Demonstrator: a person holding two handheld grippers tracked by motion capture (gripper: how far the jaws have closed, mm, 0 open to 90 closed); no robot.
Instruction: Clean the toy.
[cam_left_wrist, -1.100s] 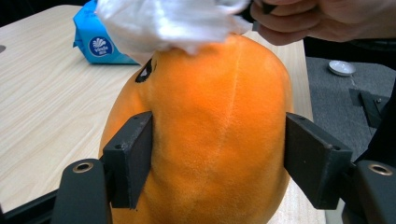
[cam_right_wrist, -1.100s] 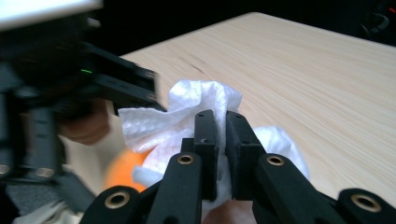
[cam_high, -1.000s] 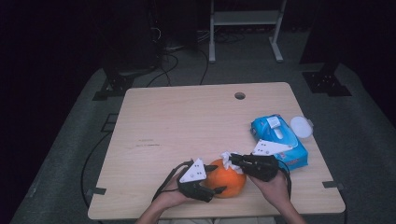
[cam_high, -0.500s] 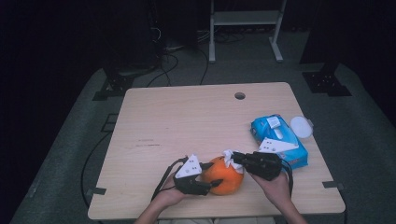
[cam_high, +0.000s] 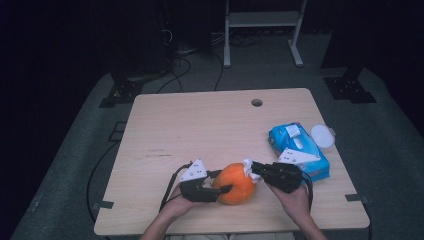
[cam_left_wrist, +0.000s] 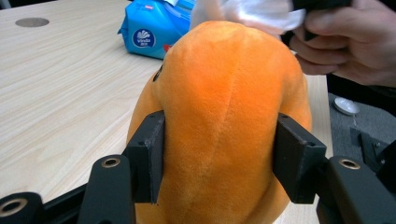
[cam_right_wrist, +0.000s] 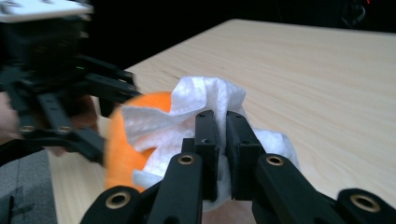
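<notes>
An orange plush toy (cam_high: 235, 184) lies near the table's front edge. My left gripper (cam_high: 222, 181) reaches it from the left. Its jaws have just been closing with the toy between them, and in the left gripper view both pads (cam_left_wrist: 149, 158) press into the orange plush toy (cam_left_wrist: 224, 93). My right gripper (cam_high: 251, 169) comes in from the right, shut on a white tissue (cam_high: 247, 164) that rests against the toy's top. In the right gripper view the right gripper (cam_right_wrist: 223, 135) pinches the crumpled tissue (cam_right_wrist: 205, 100) over the orange plush toy (cam_right_wrist: 123, 149).
A blue pack of wipes (cam_high: 297, 150) lies just behind my right hand, with a white round lid (cam_high: 322, 135) beside it. The wooden table (cam_high: 200, 130) has a cable hole (cam_high: 256, 102) near its far edge. A white stand (cam_high: 260, 20) and cables sit on the floor beyond.
My left gripper's jaws have narrowed onto the orange plush toy, and that gripper has shifted slightly left and away from the front edge. The right gripper has kept still with the tissue.
</notes>
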